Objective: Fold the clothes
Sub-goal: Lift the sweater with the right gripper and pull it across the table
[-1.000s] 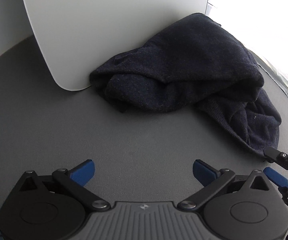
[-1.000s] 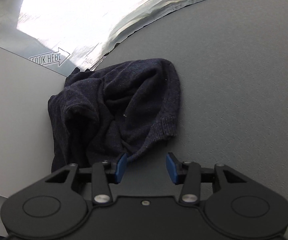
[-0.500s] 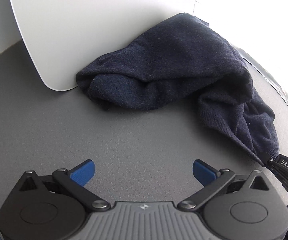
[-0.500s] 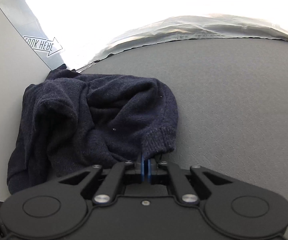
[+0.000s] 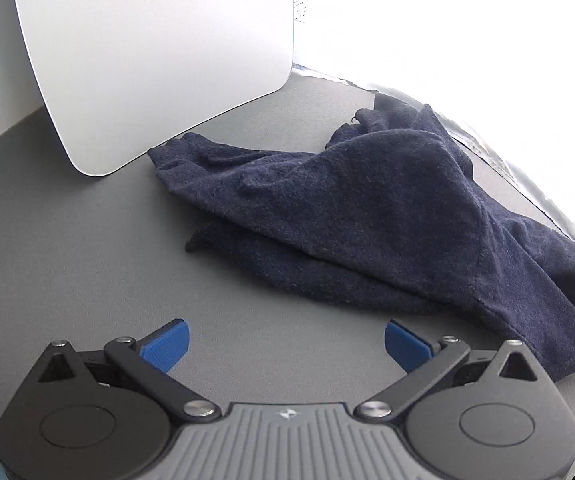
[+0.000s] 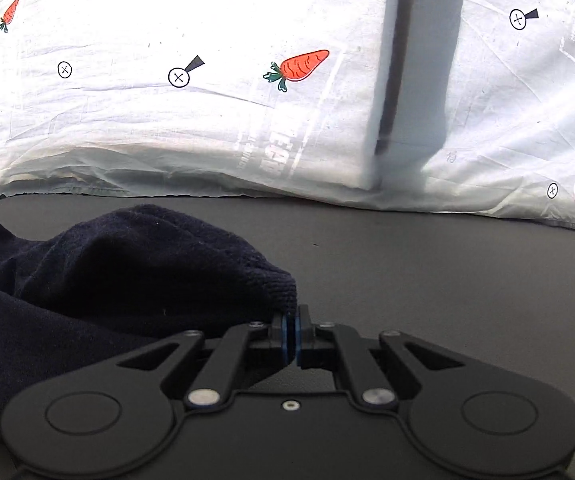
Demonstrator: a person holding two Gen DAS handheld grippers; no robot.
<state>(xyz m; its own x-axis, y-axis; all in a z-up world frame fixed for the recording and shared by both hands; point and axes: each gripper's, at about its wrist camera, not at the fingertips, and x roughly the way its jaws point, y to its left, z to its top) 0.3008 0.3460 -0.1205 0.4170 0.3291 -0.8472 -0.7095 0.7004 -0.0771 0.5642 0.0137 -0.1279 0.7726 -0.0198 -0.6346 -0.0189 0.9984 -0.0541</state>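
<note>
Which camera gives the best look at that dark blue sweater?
The left wrist view: the sweater lies almost whole across the grey table. The right wrist view shows only the bunched part by its shut gripper.

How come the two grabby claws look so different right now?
The left gripper has its blue fingers spread wide with nothing between them, only bare grey table. The right gripper is squeezed shut, pinching the ribbed edge of the navy sweater. The left one hangs beside the sweater without touching it; the right one holds it. Both have black bodies and blue pads.
</note>
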